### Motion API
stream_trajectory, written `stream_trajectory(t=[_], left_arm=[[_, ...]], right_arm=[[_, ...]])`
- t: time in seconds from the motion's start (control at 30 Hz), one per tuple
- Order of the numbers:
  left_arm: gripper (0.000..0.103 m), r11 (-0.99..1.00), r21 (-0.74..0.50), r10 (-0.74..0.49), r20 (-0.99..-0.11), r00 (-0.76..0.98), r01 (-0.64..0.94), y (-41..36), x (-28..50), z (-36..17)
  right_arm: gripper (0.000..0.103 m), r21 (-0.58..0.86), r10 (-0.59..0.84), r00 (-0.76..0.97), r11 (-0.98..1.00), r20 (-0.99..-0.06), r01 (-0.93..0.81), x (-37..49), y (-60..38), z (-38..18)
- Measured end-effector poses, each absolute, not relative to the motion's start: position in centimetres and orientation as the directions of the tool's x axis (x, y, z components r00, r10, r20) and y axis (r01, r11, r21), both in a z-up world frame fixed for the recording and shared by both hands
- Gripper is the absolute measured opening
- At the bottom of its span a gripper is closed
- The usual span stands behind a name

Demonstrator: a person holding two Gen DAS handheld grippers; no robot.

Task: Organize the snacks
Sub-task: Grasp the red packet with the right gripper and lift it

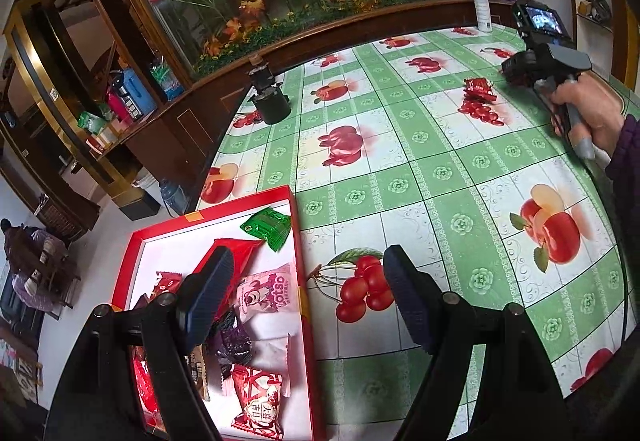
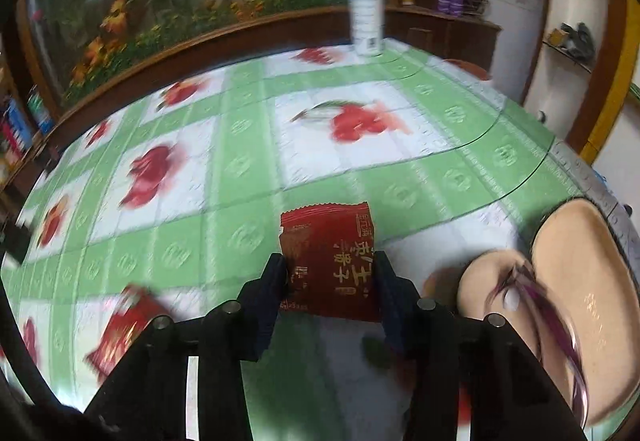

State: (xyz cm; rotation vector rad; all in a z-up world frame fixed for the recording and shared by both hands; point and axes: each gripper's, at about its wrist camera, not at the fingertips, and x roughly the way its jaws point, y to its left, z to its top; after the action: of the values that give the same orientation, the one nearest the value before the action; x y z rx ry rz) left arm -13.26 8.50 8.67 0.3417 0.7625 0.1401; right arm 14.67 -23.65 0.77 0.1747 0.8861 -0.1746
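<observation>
In the right wrist view the right tool (image 2: 329,275) pinches a dark red snack packet (image 2: 330,261) at lower centre of the frame, one pad pressed on each side edge, the packet's serrated top standing up above the fingertips. Whether it is clear of the worktop (image 2: 248,169) I cannot tell. A second red packet (image 2: 124,329), blurred, lies on the cloth at lower left, well apart from the tool. A white spray bottle (image 2: 366,1) stands at the top of the frame on the far edge.

In the left wrist view the left tool (image 1: 304,297) hangs spread and empty at the bottom of the frame, its left pad over the red tray (image 1: 304,241), its right pad over the printed cherries of the cloth. The tray at lower left already holds several wrapped snacks, among them a green packet (image 1: 267,227) and a pink packet (image 1: 269,291). At upper right the person's hand (image 1: 588,109) grips the other tool, with a red packet (image 1: 478,89) on the cloth beside it.

The step in hand looks like gathering a loose snack for the tray. The next move probably calls for carrying the pinched packet across to the tray and releasing it on a bare patch, then returning for the packet left on the cloth.
</observation>
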Motion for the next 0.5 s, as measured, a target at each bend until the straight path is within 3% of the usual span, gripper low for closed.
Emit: stream_trajectory(t=[0.13, 0.27, 0.4, 0.5], left_arm=[[0.077, 0.939, 0.344, 0.233, -0.655, 0.719, 0.01, 8.3, -13.2, 8.7], [0.077, 0.942, 0.335, 0.218, -0.667, 0.712, 0.025, 7.9, -12.9, 8.3], [0.077, 0.944, 0.328, 0.212, -0.68, 0.702, 0.032, 7.8, -13.0, 7.9], [0.077, 0.949, 0.316, 0.216, -0.685, 0.696, 0.017, 8.2, -12.8, 7.9]], right_arm=[[0.045, 0.106, 0.027, 0.602, 0.99, -0.798, 0.096, 12.6, -21.2, 1.0], [0.042, 0.298, 0.298, 0.579, 0.949, -0.759, -0.098, 11.3, -19.6, 1.1], [0.041, 0.248, 0.297, 0.605, 0.955, -0.739, -0.165, 11.3, -17.8, 1.1], [0.041, 0.308, 0.315, 0.606, 0.944, -0.73, -0.119, 11.9, -18.8, 1.2]])
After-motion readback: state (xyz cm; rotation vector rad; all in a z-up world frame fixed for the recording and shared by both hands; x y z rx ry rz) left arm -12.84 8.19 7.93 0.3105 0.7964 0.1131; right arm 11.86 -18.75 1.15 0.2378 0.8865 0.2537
